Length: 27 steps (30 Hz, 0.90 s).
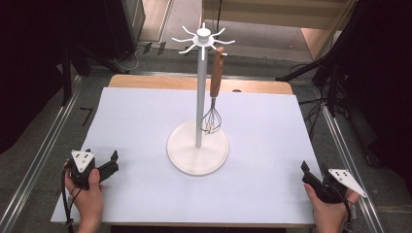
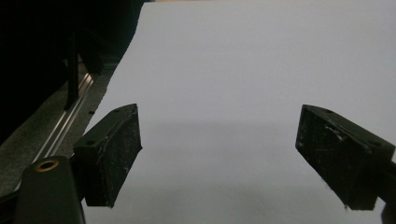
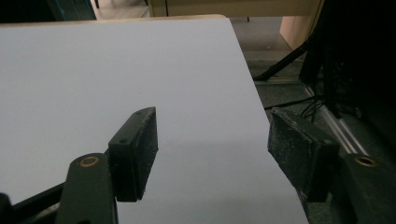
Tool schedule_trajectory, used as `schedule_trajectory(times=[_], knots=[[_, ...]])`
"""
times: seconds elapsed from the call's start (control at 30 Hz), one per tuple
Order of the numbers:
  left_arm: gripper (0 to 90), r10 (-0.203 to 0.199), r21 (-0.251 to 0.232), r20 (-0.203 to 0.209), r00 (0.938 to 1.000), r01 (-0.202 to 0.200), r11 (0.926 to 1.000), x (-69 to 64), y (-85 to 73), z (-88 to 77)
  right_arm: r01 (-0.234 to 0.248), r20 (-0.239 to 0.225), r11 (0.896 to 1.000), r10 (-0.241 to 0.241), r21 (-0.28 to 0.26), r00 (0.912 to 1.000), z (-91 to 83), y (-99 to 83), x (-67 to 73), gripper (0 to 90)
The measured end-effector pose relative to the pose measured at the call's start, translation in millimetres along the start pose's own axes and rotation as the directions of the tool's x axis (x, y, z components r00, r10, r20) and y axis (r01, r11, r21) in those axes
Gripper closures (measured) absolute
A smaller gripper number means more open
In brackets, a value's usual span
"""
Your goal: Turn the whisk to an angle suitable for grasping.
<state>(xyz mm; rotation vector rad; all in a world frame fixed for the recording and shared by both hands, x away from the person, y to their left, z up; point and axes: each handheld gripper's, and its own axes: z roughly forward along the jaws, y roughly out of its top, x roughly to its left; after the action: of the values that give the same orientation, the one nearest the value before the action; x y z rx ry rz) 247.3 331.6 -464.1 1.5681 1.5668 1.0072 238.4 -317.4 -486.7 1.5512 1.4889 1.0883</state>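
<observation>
A white stand (image 1: 198, 145) with a round base and a tall pole stands mid-table, hooks spread at its top. A whisk (image 1: 212, 109) with a brown wooden handle hangs from one hook, its wire head just above the base. My left gripper (image 1: 111, 164) rests near the front left of the white table cover, held in a hand; its jaws stand wide apart over bare cover, left gripper (image 2: 218, 158). My right gripper (image 1: 307, 175) sits at the front right edge, right gripper (image 3: 219, 154), jaws apart with nothing between them.
The white cover (image 1: 145, 126) lies over a wooden table (image 1: 194, 83). Metal rails (image 1: 43, 150) run along both sides on the floor. Dark stand legs and cables (image 1: 325, 82) sit past the right edge.
</observation>
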Motion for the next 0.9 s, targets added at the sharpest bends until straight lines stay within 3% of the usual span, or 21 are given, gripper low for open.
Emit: schedule_trajectory(times=[0.23, 0.3, 0.6, 0.9], knots=[[15.0, 0.002, 0.013, 0.000, 1.0000, -0.002, 0.9999, -0.3, 0.6, 1.2, 0.093, -0.018, 0.994, -0.092, 0.050, 0.9956, 1.1, -0.9, 11.6, 55.8], [15.0, 0.002, 0.018, 0.000, 1.0000, -0.002, 0.9998, -0.5, 0.8, 1.6, 0.109, -0.066, 0.993, -0.105, 0.050, 0.9922, 0.5, -1.1, 11.9, 56.7], [15.0, 0.006, 0.021, 0.001, 1.0000, -0.006, 0.9998, -0.5, 0.9, 2.1, 0.069, -0.088, 0.996, -0.065, 0.050, 0.9940, 0.1, -1.1, 8.3, 53.6], [15.0, 0.006, 0.008, -0.001, 1.0000, -0.006, 1.0000, -0.6, 0.3, 0.7, 0.088, -0.087, 0.994, -0.082, 0.063, 0.9928, 1.7, -0.9, 10.0, 52.7]])
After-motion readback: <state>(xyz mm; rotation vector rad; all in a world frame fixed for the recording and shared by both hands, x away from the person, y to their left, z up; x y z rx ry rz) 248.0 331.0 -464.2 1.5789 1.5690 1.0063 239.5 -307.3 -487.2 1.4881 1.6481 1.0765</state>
